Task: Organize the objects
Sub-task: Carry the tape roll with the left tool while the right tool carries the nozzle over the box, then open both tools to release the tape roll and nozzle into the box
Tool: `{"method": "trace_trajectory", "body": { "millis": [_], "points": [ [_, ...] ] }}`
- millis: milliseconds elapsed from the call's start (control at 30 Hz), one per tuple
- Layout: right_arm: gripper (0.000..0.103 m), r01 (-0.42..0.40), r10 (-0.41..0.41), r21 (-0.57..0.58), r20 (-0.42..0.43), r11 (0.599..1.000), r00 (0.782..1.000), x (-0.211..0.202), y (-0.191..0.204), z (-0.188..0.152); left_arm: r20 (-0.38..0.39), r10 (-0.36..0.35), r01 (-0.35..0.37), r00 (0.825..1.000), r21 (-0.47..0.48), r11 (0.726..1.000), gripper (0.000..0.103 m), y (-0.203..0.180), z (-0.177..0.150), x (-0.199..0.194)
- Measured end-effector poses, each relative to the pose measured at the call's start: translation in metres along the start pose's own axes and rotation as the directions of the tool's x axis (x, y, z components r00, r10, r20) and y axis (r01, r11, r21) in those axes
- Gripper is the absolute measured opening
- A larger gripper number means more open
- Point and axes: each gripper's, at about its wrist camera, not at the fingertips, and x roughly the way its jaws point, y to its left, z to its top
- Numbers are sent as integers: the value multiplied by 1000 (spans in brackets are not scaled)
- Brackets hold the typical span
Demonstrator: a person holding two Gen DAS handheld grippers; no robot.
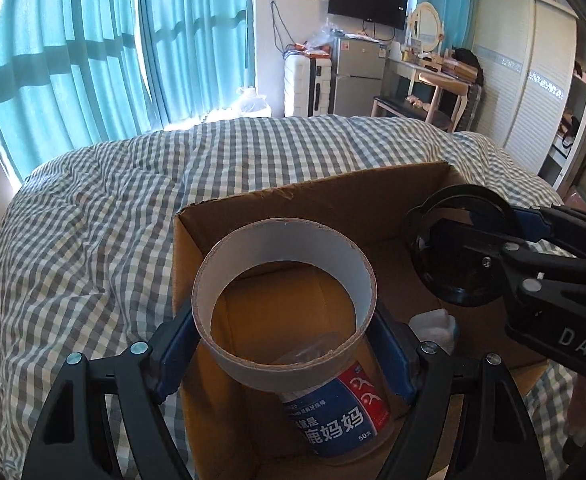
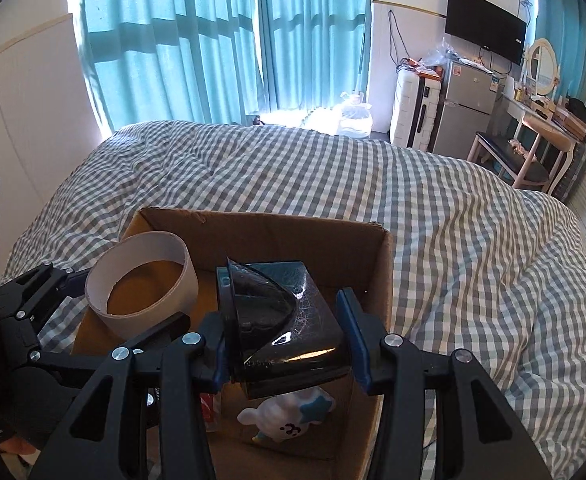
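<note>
My left gripper [image 1: 285, 340] is shut on a wide white cardboard ring [image 1: 293, 240], its blue pads pressing both sides. It holds the ring over an open cardboard box [image 1: 313, 188] on the bed. Below the ring a clear jar with a blue and red label [image 1: 341, 416] lies in the box. My right gripper [image 2: 289, 340] is shut on a glossy black object with a cone-shaped hollow [image 2: 277, 304], above the box's right half. Under it a white plush toy with a blue star [image 2: 289, 412] lies in the box. The ring [image 2: 149, 248] hangs to its left.
The box stands on a bed with a grey and white checked cover [image 2: 453, 220], which stretches far and right. Teal curtains [image 1: 73, 60] hang behind. Beyond the bed stand a white suitcase [image 2: 413, 112], a small fridge [image 2: 465, 108] and a dressing table [image 2: 541, 128].
</note>
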Motion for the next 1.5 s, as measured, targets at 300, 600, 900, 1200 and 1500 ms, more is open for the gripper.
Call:
{"method": "trace_trajectory", "body": {
  "millis": [300, 600, 900, 1200, 1500],
  "points": [
    [54, -19, 19, 12, 19, 1000, 1000, -7, 4, -3, 23, -22, 21, 999, 22, 1000, 83, -1, -4, 4],
    [69, -22, 19, 36, 98, 999, 995, -44, 5, 2, 26, -9, 10, 1000, -9, 1000, 98, -1, -6, -16],
    [69, 7, -20, 77, 173, 997, 985, -124, 1, -1, 111, 24, -19, 993, -42, 999, 101, 2, -4, -85],
    [69, 36, -44, 43, 193, 998, 980, -179, 17, -18, 142, 83, -67, 986, -112, 991, 101, 12, -14, -141],
    [69, 34, -39, 57, 101, 998, 994, -162, 17, -83, 63, 136, -124, 989, -169, 978, 101, 18, -73, -137]
  ]
}}
